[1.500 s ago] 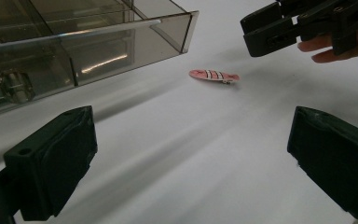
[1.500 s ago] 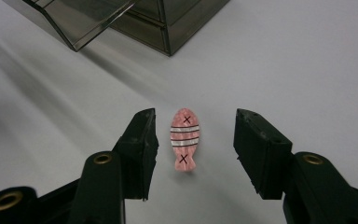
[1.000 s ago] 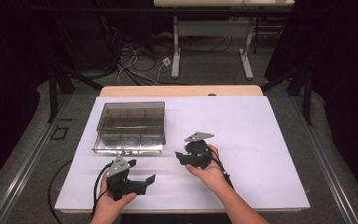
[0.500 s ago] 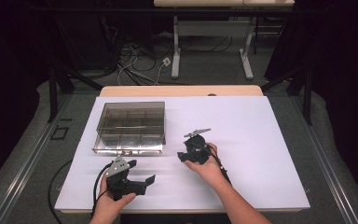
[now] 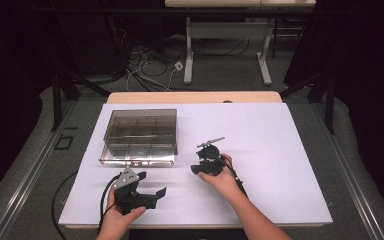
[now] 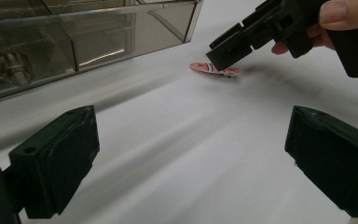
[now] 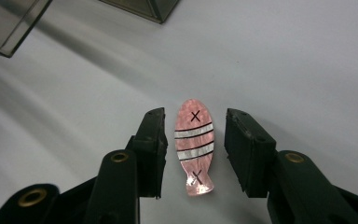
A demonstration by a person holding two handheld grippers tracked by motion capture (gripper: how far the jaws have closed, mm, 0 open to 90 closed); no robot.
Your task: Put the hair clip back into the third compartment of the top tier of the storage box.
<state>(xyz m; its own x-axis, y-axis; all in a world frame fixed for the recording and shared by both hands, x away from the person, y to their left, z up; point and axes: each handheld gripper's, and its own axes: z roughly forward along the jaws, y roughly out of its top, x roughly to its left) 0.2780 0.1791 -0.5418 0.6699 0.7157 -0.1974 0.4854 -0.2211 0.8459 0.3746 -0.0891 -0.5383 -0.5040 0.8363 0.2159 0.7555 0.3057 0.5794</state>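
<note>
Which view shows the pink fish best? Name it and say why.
The right gripper view: the pink fish lies flat on the white table between the right gripper's jaws, stripes and crosses clear. The left gripper view gives a far, edge-on sliver. In the high view the right gripper covers it.

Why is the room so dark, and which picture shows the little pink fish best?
High view: light falls on the white table, the surrounding room stays black. Right gripper view: the flat pink fish with white stripes is sharp. Left gripper view: the fish is small and far, and the smoky clear plastic box shows glare.

Dark room, grey floor (image 5: 25, 165), tangled cables (image 5: 140, 65)
</note>
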